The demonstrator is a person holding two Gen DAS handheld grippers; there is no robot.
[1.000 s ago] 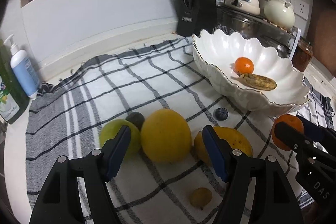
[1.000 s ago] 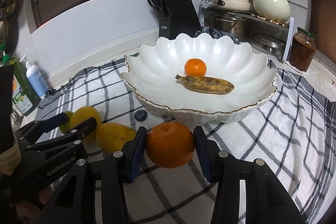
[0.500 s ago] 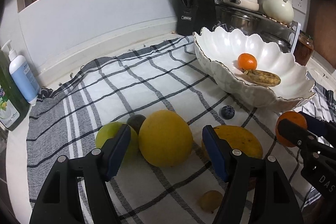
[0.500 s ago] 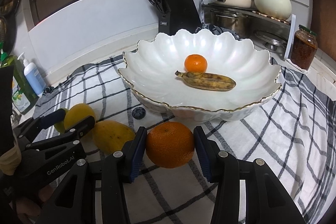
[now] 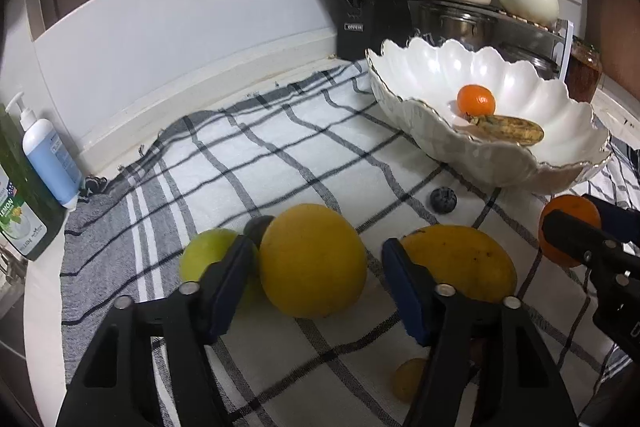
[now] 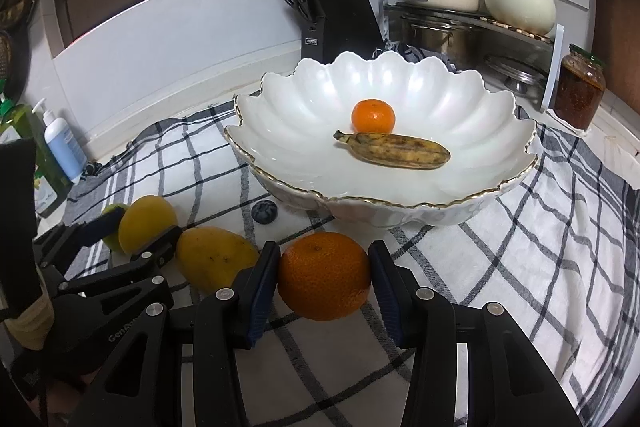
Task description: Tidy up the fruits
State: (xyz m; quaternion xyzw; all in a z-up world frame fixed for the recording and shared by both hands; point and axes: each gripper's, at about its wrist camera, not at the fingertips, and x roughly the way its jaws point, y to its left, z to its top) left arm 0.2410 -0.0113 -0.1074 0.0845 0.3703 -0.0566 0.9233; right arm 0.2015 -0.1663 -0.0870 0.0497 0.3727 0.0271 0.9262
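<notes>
Kitchen tabletop with a black-and-white checked cloth spread over most of it, and a knife block, pots and a cream kettle lined up along the back edge. Soap bottle sits at the left edge, just off the cloth.

Big white scalloped bowl sits toward the back right of the cloth, and it's got a small tangerine and a pretty brown banana in it, touching each other.

The right hand-held gripper has its blue pads pressed on both sides of a big orange, right in front of the bowl's near rim. Can't tell if the orange is resting on the cloth or lifted off it.

The left hand-held gripper is spread wide with nothing gripped. A round yellow fruit sits between its fingers, clear of the right one, though I can't tell if the left finger touches it. A green fruit is just outside the left finger, and a mango just outside the right one. Some small dark fruit peeks out behind the yellow one. A blueberry lies by itself between the mango and the bowl, and a little tan fruit sits near the front edge, partly behind the gripper.
</notes>
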